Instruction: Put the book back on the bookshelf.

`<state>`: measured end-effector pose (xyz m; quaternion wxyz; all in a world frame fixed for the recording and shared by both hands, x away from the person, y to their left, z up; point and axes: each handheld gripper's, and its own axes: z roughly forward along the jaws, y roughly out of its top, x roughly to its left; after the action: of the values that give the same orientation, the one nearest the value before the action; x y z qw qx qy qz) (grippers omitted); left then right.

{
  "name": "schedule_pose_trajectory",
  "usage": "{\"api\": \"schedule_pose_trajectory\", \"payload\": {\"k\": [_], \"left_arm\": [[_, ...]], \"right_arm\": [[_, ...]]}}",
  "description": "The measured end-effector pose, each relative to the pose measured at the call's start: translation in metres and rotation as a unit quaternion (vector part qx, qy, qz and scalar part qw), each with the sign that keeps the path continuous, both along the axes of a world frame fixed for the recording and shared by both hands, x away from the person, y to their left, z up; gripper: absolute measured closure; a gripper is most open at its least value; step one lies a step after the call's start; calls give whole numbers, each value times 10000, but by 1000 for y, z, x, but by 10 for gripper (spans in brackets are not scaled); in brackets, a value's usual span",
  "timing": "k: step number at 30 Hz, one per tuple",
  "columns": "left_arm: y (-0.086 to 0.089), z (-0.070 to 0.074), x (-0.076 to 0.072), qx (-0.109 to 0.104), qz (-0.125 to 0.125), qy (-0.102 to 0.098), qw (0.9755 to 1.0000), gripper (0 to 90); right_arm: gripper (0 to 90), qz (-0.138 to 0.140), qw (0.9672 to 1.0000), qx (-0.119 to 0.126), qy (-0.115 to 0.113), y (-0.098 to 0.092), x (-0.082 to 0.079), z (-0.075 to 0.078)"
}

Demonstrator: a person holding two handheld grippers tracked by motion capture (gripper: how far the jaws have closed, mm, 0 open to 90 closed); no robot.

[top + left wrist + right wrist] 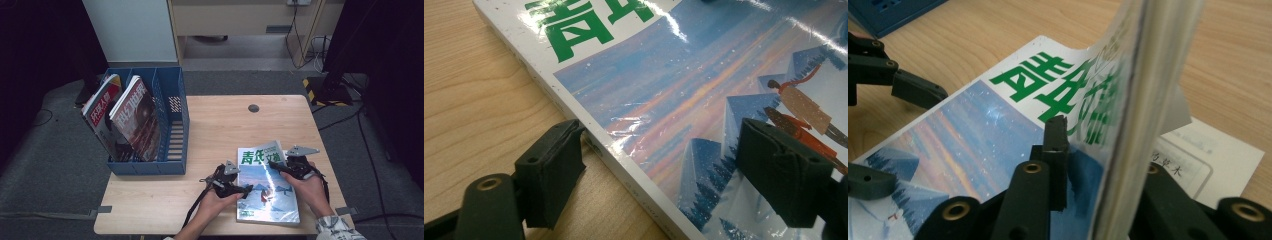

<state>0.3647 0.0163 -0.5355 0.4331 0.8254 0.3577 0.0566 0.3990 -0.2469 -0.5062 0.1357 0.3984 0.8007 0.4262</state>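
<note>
Now your right gripper [278, 166] pinches the magazine [266, 185].
Its fingers clamp the lifted edge; your left gripper [243, 190] fingers straddle the opposite edge, open, on the tabletop [220, 125].

A light wooden table [210, 130] stands on grey carpet [55, 165]. At its left edge sits a blue three-slot file rack [172, 125]; two magazines [125, 117] lean upright in its left and middle slots. A small dark round cap [253, 108] marks the tabletop near the far edge. Cables [305, 45] trail on the floor beyond.
</note>
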Motion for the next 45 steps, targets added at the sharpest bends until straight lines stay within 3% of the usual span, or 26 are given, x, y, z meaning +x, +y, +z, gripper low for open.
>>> {"api": "schedule_pose_trajectory", "payload": {"k": [11,15,22,27,32,33,37,41,45], "left_arm": [[0,0,9,36,13,7,10000,137],[5,0,21,-7,99,29,9999,145],[7,-1,22,-22,73,45,10000,141],[9,-1,23,-182,43,153,9997,133],[8,-2,23,-410,-119,302,9986,120],[7,-2,23,-463,-255,351,9980,120],[5,-2,23,-527,-424,404,9969,119],[4,-2,22,-502,-369,388,9973,123],[3,-2,20,-467,-275,358,9979,125]], "right_arm": [[864,60,9999,-25,-146,5,5,3],[871,118,9990,-56,-429,13,9,6],[873,263,9970,-58,-728,16,2,12],[874,335,9950,-35,-943,15,-4,19],[874,367,9933,149,-1081,11,-9,25],[874,371,9927,236,-1127,8,-10,26],[874,349,9920,370,-1157,5,-10,28],[871,304,9922,458,-1123,2,-8,23],[832,164,9936,608,-934,-6,-1,14]]}}
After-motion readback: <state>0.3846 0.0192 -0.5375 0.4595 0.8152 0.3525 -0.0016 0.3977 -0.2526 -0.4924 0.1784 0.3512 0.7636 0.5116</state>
